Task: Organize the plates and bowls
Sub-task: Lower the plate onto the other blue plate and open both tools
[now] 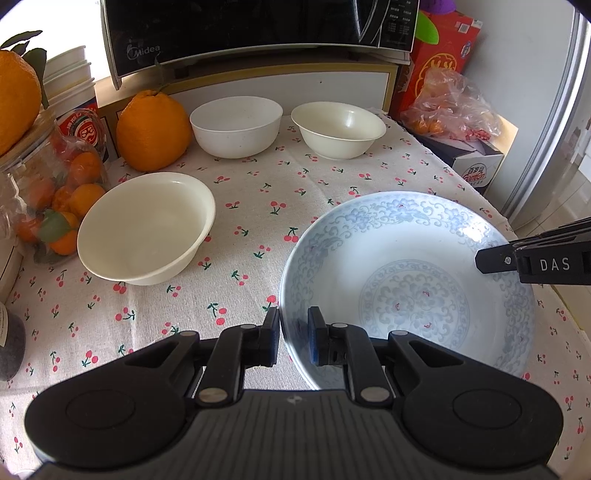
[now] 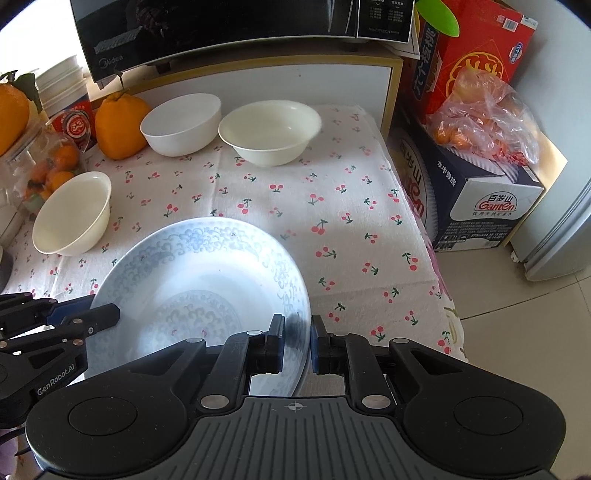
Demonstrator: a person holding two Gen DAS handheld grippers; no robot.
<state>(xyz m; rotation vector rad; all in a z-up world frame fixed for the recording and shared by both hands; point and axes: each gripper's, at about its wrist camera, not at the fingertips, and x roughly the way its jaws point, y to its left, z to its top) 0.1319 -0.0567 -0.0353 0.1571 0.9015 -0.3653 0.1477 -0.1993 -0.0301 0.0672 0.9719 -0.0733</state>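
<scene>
A deep white plate with a pale blue floral pattern (image 1: 406, 266) (image 2: 199, 280) is over the near part of the cherry-print cloth. My left gripper (image 1: 293, 321) is shut on its left rim, one pad inside and one outside. My right gripper (image 2: 298, 325) is shut on the opposite rim; its fingers (image 1: 495, 258) show in the left wrist view. The left gripper's fingers (image 2: 103, 317) show in the right wrist view. Three empty bowls stand beyond: a cream one (image 1: 147, 229) (image 2: 74, 214) at left, a white one (image 1: 236, 125) (image 2: 181, 122) and a cream one (image 1: 338, 129) (image 2: 269, 131) at the back.
A black microwave (image 1: 258, 29) sits on a shelf behind the bowls. A large orange (image 1: 153, 129), a jar of tangerines (image 1: 48, 192) and stacked paper cups (image 1: 70, 81) crowd the left. Boxes (image 2: 476, 199) and a bag of fruit (image 2: 484, 114) stand right of the table edge, over tiled floor (image 2: 517, 332).
</scene>
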